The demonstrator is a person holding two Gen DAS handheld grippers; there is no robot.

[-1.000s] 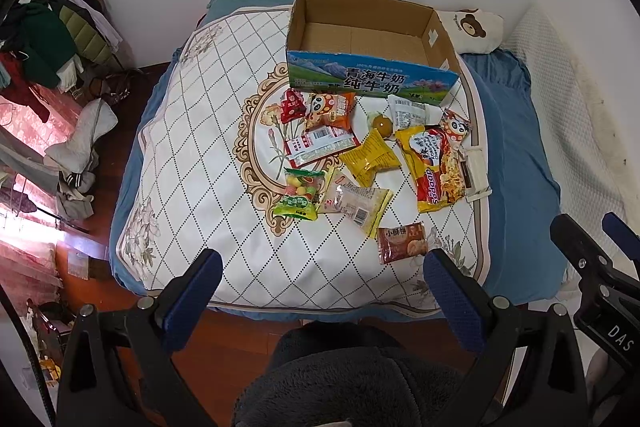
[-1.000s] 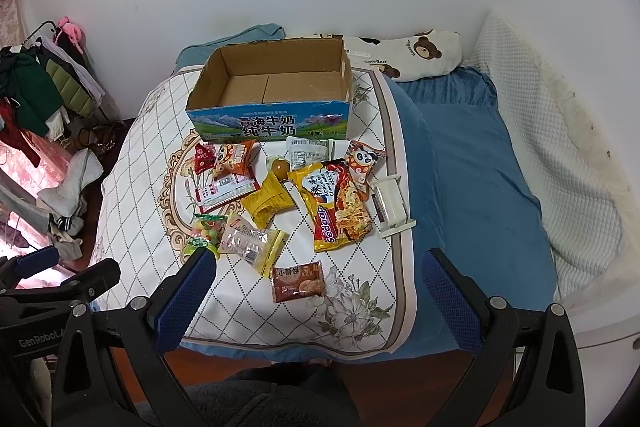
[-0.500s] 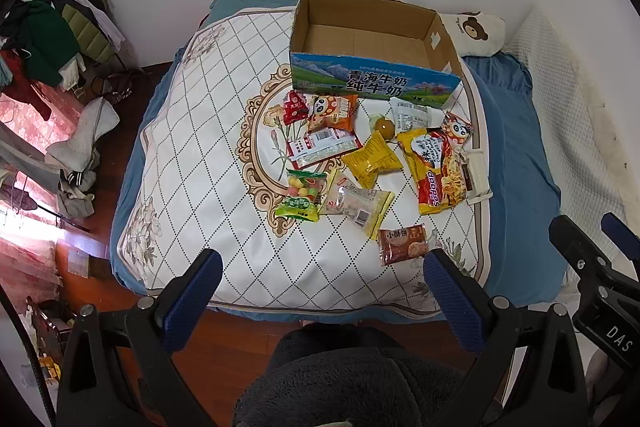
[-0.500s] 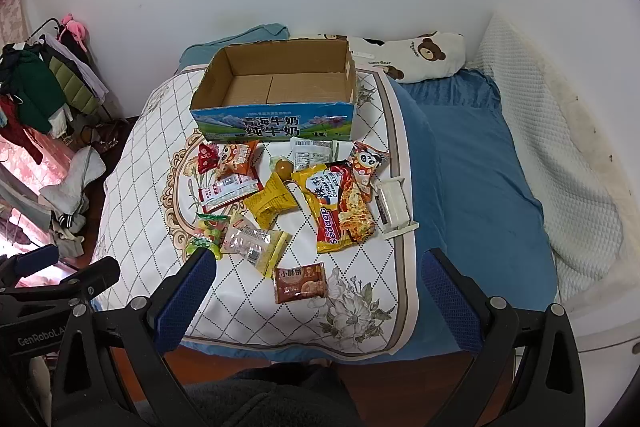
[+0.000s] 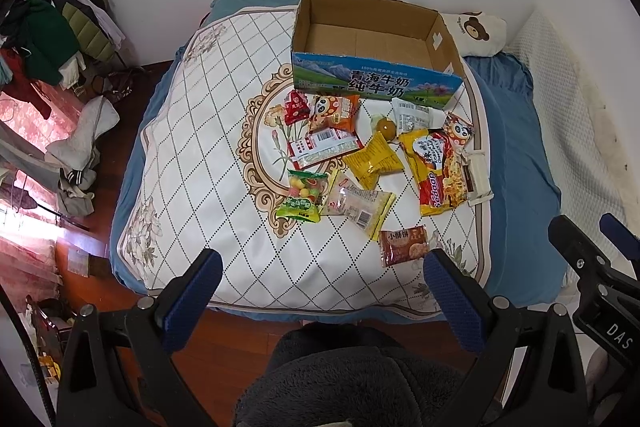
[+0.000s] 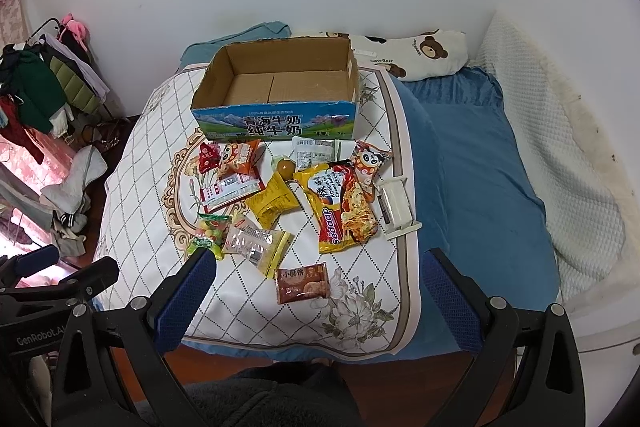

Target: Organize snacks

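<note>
An open, empty cardboard milk box [image 5: 376, 67] [image 6: 280, 107] stands on the quilted bed. Several snack packets lie in front of it: a yellow Sedaap noodle pack [image 5: 436, 169] [image 6: 344, 207], a small yellow bag [image 5: 374, 161] [image 6: 274, 201], a green candy bag [image 5: 302, 195], a clear wrapped pack [image 5: 360, 205] [image 6: 256, 243], a brown biscuit pack [image 5: 402, 245] [image 6: 302, 283] and orange panda packs [image 5: 334, 113]. My left gripper [image 5: 320, 301] and right gripper [image 6: 314, 301] are both open and empty, held above the bed's near edge.
A white plastic holder [image 6: 396, 207] lies by the noodles. A bear pillow [image 6: 424, 55] and blue sheet [image 6: 472, 155] fill the right side. A clothes rack [image 5: 48, 39] stands left. Dark fleece clothing [image 5: 352, 379] fills the bottom of both views.
Both grippers have drifted slightly toward the bed. Nothing on the bed has moved and both stay open.
</note>
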